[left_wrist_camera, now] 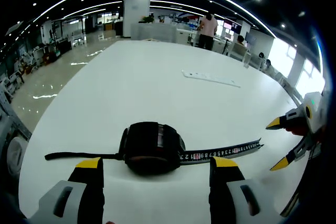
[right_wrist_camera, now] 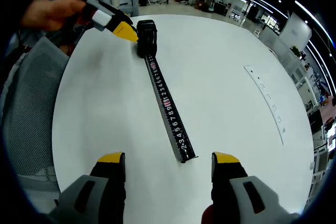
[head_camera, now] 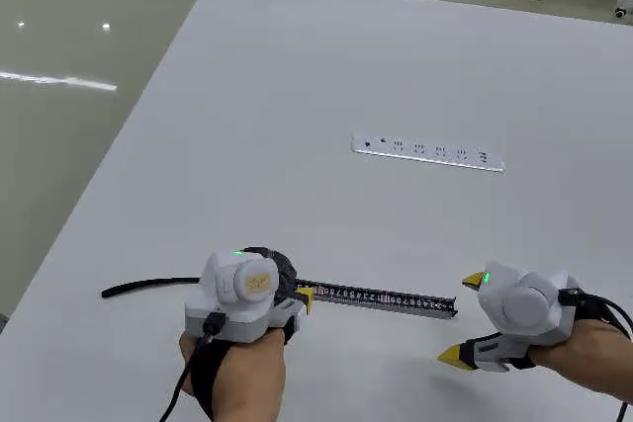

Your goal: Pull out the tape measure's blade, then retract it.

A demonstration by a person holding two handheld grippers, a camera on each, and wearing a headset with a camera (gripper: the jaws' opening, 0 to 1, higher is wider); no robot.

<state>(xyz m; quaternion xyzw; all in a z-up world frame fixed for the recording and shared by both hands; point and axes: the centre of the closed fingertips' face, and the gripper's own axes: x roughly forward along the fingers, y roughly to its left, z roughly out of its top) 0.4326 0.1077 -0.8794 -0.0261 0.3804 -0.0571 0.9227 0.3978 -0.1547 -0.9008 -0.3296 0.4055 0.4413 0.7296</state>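
A black tape measure case [head_camera: 280, 266] lies on the white table [head_camera: 326, 66] with its blade [head_camera: 381, 298] pulled out to the right. The left gripper [left_wrist_camera: 157, 163] is open, its yellow-tipped fingers [left_wrist_camera: 89, 164] either side of the case [left_wrist_camera: 153, 147] without touching it. A black strap [left_wrist_camera: 79, 156] trails left from the case. The right gripper [right_wrist_camera: 168, 158] is open just short of the blade's hook end [right_wrist_camera: 186, 157], nothing held. The blade [right_wrist_camera: 167, 103] runs away to the case [right_wrist_camera: 146, 34], where the left gripper [right_wrist_camera: 113, 22] sits. In the head view the right gripper [head_camera: 465, 318] is right of the blade tip.
A white power strip [head_camera: 427, 153] lies flat mid-table beyond the blade. The table's left edge [head_camera: 109, 175] drops to a glossy floor. A mesh chair [right_wrist_camera: 31, 103] stands by the near edge. People stand far off behind the table [left_wrist_camera: 208, 24].
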